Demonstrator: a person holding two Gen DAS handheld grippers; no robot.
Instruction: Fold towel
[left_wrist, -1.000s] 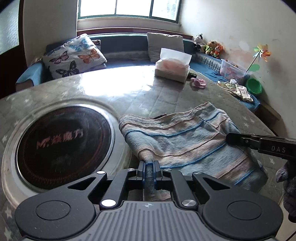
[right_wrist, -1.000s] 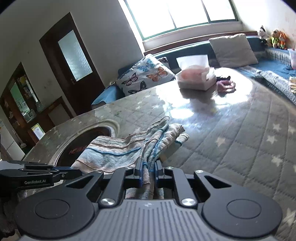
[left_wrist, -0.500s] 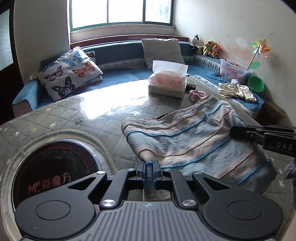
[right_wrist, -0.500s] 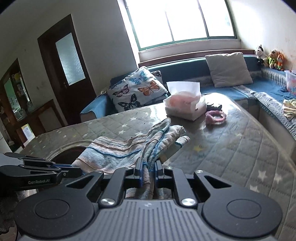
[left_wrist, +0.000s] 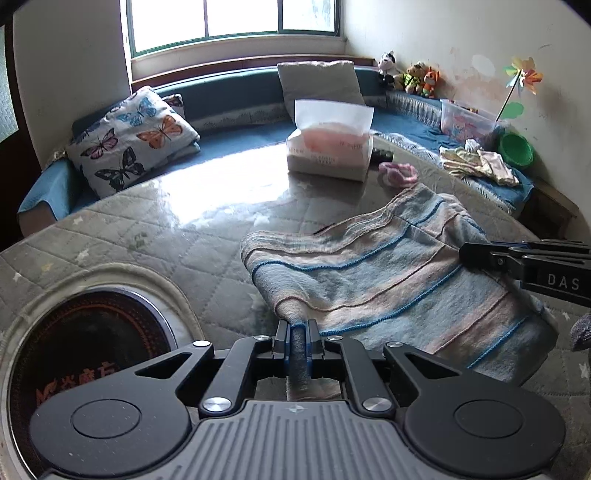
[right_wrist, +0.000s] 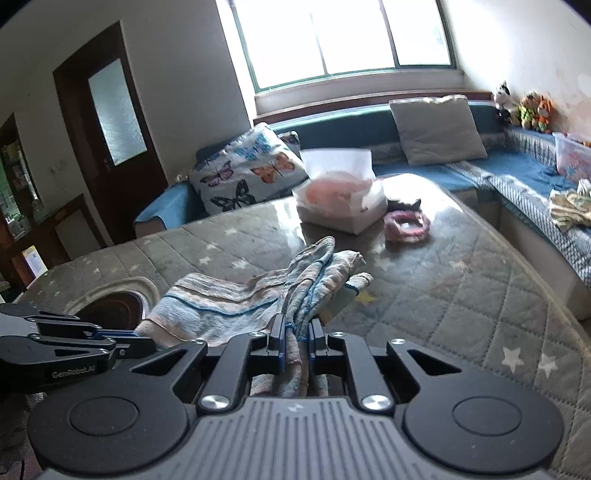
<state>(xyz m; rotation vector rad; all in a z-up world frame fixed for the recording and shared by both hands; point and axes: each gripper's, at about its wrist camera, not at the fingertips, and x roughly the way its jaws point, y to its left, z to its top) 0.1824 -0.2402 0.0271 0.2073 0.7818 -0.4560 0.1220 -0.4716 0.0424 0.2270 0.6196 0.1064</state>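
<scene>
Striped towel (left_wrist: 388, 280) draped over quilt-covered counter (left_wrist: 155, 236), near edge lifted. Left gripper (left_wrist: 297, 332) fingers pinched on one near corner; right gripper (right_wrist: 295, 332) fingers clamped on bunched opposite corner. Soft, light, limp terry; sags and bunches between grips. Best held at corners, kept taut. Tissue box (left_wrist: 328, 155) beyond.

A home's living or dining room. A blue corner bench (left_wrist: 240, 136) runs under a wide window (right_wrist: 343, 37) at the far side, with a butterfly pillow (left_wrist: 133, 140) to the left and a grey cushion (right_wrist: 436, 129) in the middle. Stuffed toys (left_wrist: 417, 77) sit in the far right corner, near a paper pinwheel (left_wrist: 524, 77) and loose clothes (left_wrist: 480, 166). The round surface (left_wrist: 147, 229) has a quilted star cover, a tissue box (left_wrist: 328, 147) and a built-in hotplate (left_wrist: 81, 350). A dark wooden door (right_wrist: 110, 122) stands at far left.
</scene>
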